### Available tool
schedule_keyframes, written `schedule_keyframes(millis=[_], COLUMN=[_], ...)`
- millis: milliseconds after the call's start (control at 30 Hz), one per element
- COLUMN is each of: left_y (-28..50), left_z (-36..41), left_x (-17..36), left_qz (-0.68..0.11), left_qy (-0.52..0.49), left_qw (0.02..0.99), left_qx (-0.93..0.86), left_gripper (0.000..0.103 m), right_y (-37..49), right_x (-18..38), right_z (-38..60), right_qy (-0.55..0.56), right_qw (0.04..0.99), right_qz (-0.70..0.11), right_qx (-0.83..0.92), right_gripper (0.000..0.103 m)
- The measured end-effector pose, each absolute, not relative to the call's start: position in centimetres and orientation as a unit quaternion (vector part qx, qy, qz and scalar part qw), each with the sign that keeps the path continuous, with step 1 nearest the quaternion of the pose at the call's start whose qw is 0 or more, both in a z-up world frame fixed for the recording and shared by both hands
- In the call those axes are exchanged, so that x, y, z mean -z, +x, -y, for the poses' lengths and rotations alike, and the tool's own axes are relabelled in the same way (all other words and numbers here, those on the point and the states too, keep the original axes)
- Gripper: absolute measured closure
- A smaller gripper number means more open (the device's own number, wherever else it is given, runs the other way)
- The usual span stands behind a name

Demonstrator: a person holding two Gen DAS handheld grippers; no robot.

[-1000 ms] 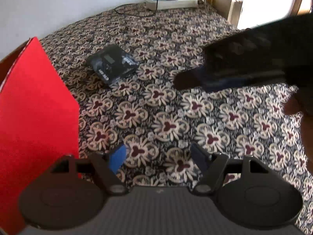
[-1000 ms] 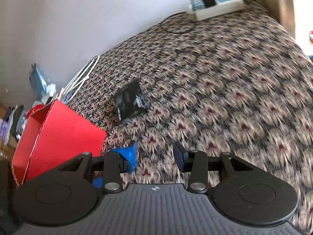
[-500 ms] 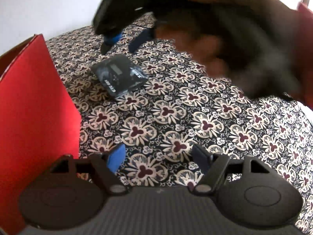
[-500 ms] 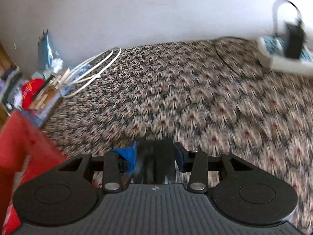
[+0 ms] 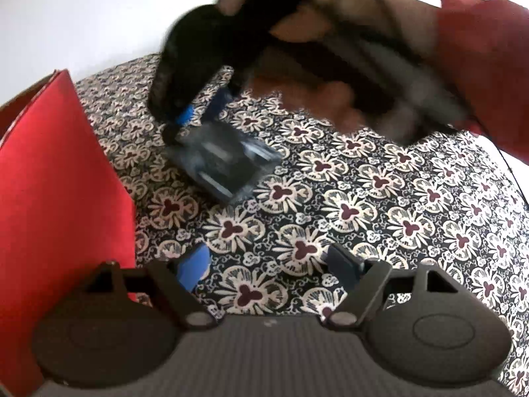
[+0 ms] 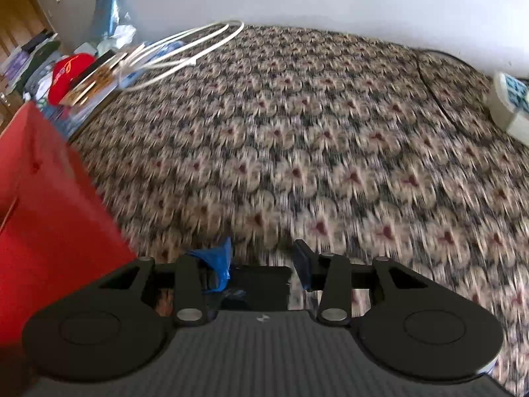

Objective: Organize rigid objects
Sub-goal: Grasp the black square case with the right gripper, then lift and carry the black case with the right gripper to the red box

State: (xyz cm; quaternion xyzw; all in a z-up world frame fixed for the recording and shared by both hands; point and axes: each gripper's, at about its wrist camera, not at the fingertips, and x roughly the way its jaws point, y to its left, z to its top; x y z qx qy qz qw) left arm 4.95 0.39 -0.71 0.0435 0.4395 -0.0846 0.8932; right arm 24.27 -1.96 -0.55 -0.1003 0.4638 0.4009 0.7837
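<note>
Black box (image 5: pixel 224 162), flat and rectangular with pale print on its glossy dark face, shows blurred in the left wrist view, tilted on the flowered cloth (image 5: pixel 380 205) just beside a smooth red bag (image 5: pixel 56 198). The right gripper (image 5: pixel 201 112) straddles its far edge with blue-padded fingers; whether they press is too blurred to tell. The left gripper (image 5: pixel 269 268) hovers apart, its jaws opening with nothing between them.

Right wrist view: the black box (image 6: pixel 258 284) sits between the right gripper (image 6: pixel 264 261) fingers, with a gap at the right pad, red bag (image 6: pixel 49 225) alongside, woven cloth (image 6: pixel 330 132) beyond.
</note>
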Motion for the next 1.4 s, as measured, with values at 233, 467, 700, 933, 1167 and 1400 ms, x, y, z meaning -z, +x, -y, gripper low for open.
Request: schedule_keyframes(millis=[233,467,700,933,1167,1400], left_y=[4.2,4.4,6.2,7.9,8.6,8.6], left_z=[-0.7,0.4,-0.9,-0.3,1.2,0.5], left_x=[-0.3,-0.6,-0.2,0.6,1.4,1.4], left_qz=[-0.443,-0.44,-0.443,-0.448,-0.431,-0.42], left_qy=[-0.012,-0.021,-0.039,-0.033,0.026,0.018], left_qw=[0.886,0.885,0.888,0.888,0.899,0.905], left_qx=[0.136,0.149,0.115,0.102,0.075,0.072], left_gripper=[0.024,0.024,0.024,0.024,0.022,0.035], right_y=[20.2,17.8,17.1,18.2,18.0,16.9], right_x=[0.5,1.4,1.9,2.7,3.4,4.1], right_z=[7.9,12.2,13.9,14.9,15.7,17.0], right_qy=[-0.02,0.08,0.146,0.212,0.25,0.285], right_qw=[0.767,0.759,0.758,0.755,0.747,0.743], right_qz=[-0.494,-0.517,-0.512,-0.508,-0.502,-0.493], right_qx=[-0.409,-0.387,-0.377,-0.356,-0.358,-0.352], right_gripper=[0.078,0.077,0.079,0.076,0.076,0.077])
